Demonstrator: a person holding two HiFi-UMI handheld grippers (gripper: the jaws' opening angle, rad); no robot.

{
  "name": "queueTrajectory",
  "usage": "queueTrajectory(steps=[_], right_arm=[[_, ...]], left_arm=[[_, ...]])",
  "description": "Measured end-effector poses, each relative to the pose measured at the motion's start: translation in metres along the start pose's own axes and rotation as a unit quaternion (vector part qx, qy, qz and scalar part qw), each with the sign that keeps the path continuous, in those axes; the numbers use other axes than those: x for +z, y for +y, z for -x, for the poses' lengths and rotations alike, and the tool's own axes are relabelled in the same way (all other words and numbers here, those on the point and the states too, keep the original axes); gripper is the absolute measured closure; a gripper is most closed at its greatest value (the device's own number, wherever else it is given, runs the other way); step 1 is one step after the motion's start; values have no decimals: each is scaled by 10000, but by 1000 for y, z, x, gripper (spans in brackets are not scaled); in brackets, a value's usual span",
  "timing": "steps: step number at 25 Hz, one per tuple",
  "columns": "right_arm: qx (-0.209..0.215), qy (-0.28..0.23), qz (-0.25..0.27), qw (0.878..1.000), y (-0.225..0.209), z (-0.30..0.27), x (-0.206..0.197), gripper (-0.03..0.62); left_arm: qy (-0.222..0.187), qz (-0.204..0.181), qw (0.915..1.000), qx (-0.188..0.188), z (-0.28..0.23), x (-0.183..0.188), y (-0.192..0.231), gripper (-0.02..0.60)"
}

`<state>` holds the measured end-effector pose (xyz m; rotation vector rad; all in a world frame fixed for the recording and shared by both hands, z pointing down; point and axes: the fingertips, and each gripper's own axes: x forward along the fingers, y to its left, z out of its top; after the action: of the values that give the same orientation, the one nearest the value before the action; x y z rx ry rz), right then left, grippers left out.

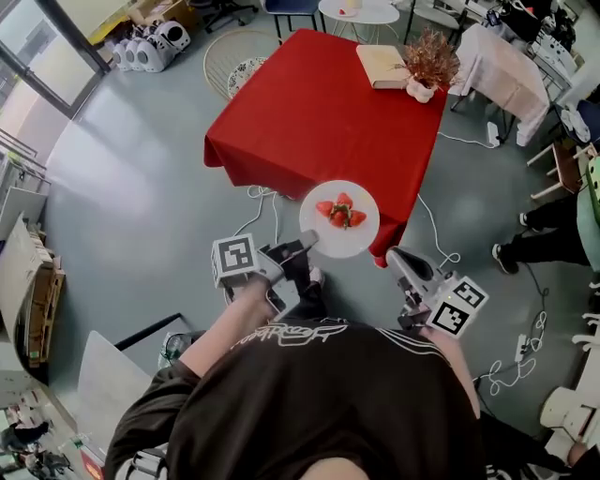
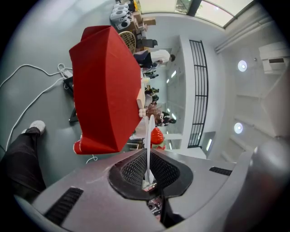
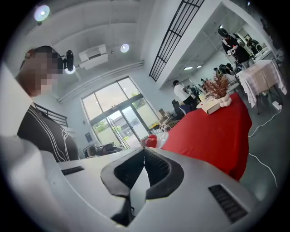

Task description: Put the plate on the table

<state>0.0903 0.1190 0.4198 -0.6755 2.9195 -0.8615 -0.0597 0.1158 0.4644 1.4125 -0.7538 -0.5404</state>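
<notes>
Closest is the person's dark shirt [image 1: 319, 403]; past it the left tongs [image 1: 305, 246] clamp the strawberry plate [image 1: 349, 242] by its eight o'clock rim. The right tongs [image 1: 394, 255] are closed at its four o'clock edge, though I cannot tell if they pinch it. This looks like the carrying step: the plate is in the air at the red bench's [image 1: 319, 103] near edge. The next move calls for carrying it level toward twelve o'clock and lowering it onto the cloth.

Plate [image 1: 364, 238]: one
Strawberries [image 1: 339, 212]: four can be told apart, piled together on the plate
Tables: three, namely the red-clothed table [image 1: 319, 112], the white-clothed table [image 1: 506, 67] and the round white table [image 1: 362, 13]
Book [image 1: 379, 67]: one
Potted dried plant [image 1: 431, 62]: one
Wicker chair [image 1: 232, 56]: one
Grippers: two, the left gripper [image 1: 306, 246] and the right gripper [image 1: 392, 253]
Round ceiling lights: two, in the left gripper view, one light [image 2: 242, 65] above the other light [image 2: 239, 128]
</notes>
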Motion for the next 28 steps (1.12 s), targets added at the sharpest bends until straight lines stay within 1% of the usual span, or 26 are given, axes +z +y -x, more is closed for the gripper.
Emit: queueTrajectory(steps=[2, 5, 7, 9, 12, 15, 17, 19, 22, 28], right_arm=[[-79, 19, -89, 9999, -20, -18, 11, 586], [-190, -13, -168, 9997, -46, -50, 33, 586], [-282, -43, -155, 9995, -61, -72, 49, 586], [-339, -124, -90, 9993, -72, -94, 65, 586], [-323, -170, 78, 9993, -83, -122, 85, 586], [-398, -56, 315, 9987, -94, -144, 98, 586], [-472, -72, 297, 9984, -103, -152, 102, 586], [-536, -142, 160, 9983, -112, -155, 104, 586], [-580, -208, 16, 9981, -121, -158, 105, 586], [-603, -350, -9, 9976, -145, -159, 114, 586]], left_arm=[[56, -47, 10000, -68, -17, 26, -3, 565], [138, 152, 9998, 36, -37, 67, -2, 565], [208, 138, 9997, -79, -51, 95, -7, 565], [276, 34, 9993, -258, -65, 122, -12, 565], [356, 104, 9992, -174, -83, 154, -8, 565], [507, -49, 9982, -323, -103, 179, -15, 565], [579, -66, 9977, -335, -112, 191, -17, 565], [630, 8, 9977, -264, -118, 197, -16, 565], [711, -90, 9970, -280, -126, 203, -21, 565], [722, -171, 9969, -280, -146, 213, -23, 565]])
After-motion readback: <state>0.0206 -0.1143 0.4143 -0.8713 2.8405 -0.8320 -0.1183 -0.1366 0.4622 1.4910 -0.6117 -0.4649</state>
